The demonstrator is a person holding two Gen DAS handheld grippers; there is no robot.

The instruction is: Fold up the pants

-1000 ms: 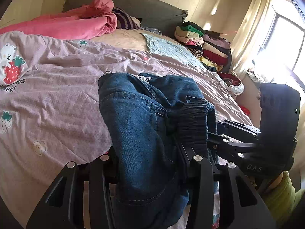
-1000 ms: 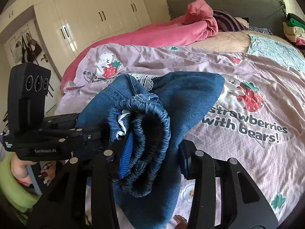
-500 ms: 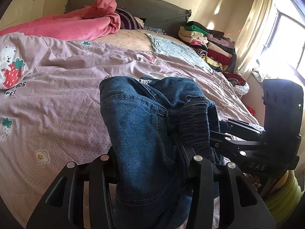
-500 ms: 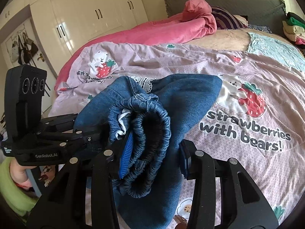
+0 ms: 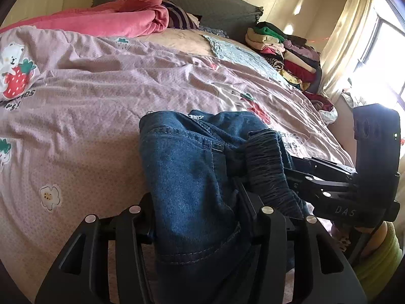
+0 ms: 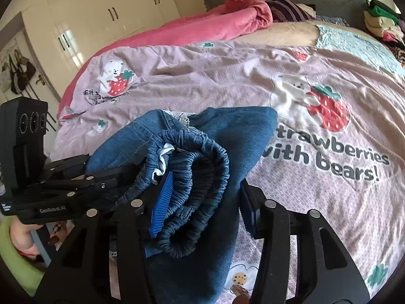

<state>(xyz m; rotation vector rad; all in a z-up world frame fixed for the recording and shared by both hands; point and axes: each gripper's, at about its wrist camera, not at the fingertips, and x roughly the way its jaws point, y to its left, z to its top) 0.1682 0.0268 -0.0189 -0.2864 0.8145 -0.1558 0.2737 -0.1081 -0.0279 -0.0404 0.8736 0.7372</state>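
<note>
Left wrist view shows my left gripper (image 5: 197, 217) pinching a thick fold of the jeans (image 5: 192, 177), its fingers pressed into the denim on both sides. Over the last second the bedspread (image 5: 101, 116) has slid downward and closer in this view, and the pink blanket (image 5: 114, 20) and headboard have risen less far up the frame; I read that as both hands carrying the bundle forward and lower toward the bed. The jeans themselves have not shifted in my grip.

From the right wrist view, my right gripper (image 6: 200, 202) is clamped on the bunched elastic waistband (image 6: 197, 167), with one blue pad (image 6: 162, 200) showing against the gathered fabric and the other side buried behind the denim. The left gripper sits just beside it, to its left, holding the same bundle.

The jeans hang between my two grippers, already doubled over, with the folded upper edge reaching out past my fingers over the quilt. I cannot tell whether the lower part of the cloth touches the bedspread; it runs out of the frame below the fingers.

My judgement is that the fold is largely made and I am about to set the bundle down on the open stretch of quilt ahead, near the strawberry bear print (image 6: 311, 98). The stack of folded clothes (image 5: 286, 50) lies well apart, at the far right edge of the bed.
</note>
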